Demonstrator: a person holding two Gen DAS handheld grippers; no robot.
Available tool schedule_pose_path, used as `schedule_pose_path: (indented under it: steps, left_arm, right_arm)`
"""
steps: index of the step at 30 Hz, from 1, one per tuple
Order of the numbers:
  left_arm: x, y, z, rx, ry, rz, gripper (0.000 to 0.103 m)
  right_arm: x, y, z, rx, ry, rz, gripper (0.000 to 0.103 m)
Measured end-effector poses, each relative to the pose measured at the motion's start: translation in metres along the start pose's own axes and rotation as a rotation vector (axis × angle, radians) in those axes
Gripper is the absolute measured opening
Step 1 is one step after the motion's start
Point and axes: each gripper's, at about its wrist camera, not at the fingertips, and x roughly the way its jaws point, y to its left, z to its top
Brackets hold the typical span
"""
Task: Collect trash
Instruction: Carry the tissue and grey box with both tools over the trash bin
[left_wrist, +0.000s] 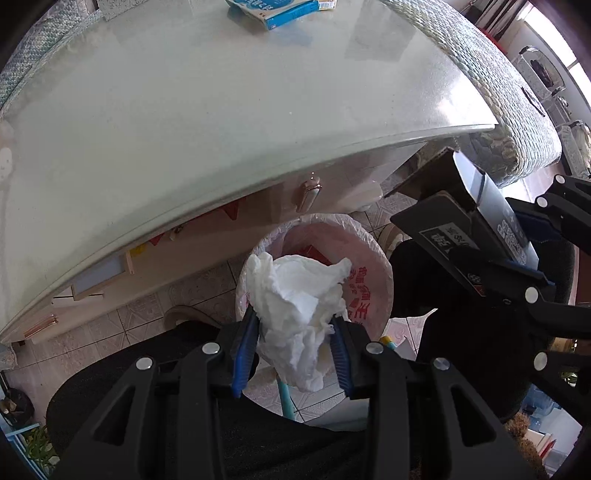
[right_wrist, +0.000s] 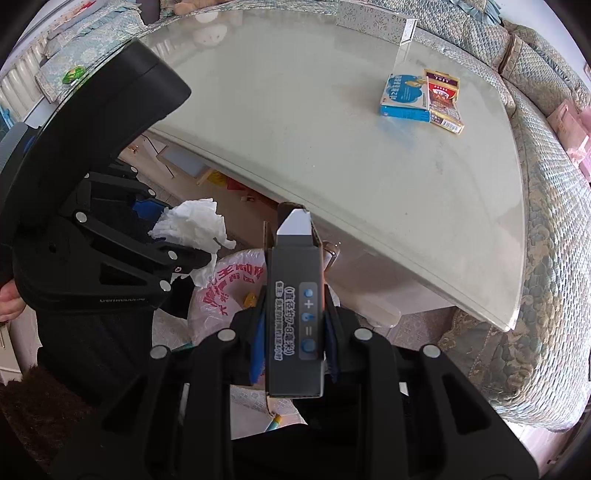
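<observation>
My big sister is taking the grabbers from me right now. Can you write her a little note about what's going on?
Left gripper: shut on the crumpled tissue, held over the lined trash bin on the floor.
Right gripper: shut on the dark carton, beside the bin, not yet over it.
Nothing dropped yet.
Left to do: release both into the bin, then fetch the blue box and the red-gold packet lying on the table.

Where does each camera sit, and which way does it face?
Left wrist: on the left gripper, facing down at the lined bin; it holds crumpled tissue.
Right wrist: on the right gripper, facing the glass table; it holds a dark box.
Shared: table, bin, tissue, box and blue packet.
</observation>
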Motion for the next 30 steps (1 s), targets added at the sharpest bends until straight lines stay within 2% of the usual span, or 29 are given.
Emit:
schedule_pose_path:
  steps: [8, 19, 30]
  left_arm:
    - [0.042, -0.003, -0.006, -0.004, 0.037, 0.013, 0.036]
    - [0.086, 0.006, -0.008, -0.032, 0.106, -0.042, 0.036]
    - [0.137, 0.012, -0.012, -0.082, 0.163, -0.028, 0.036]
  right_arm:
    - [0.039, 0.000, -0.014, 0.030, 0.051, 0.005, 0.026]
    - [0.083, 0.003, -0.021, 0.071, 0.086, 0.012, 0.026]
    - [0.134, 0.000, -0.037, 0.128, 0.155, 0.040, 0.026]
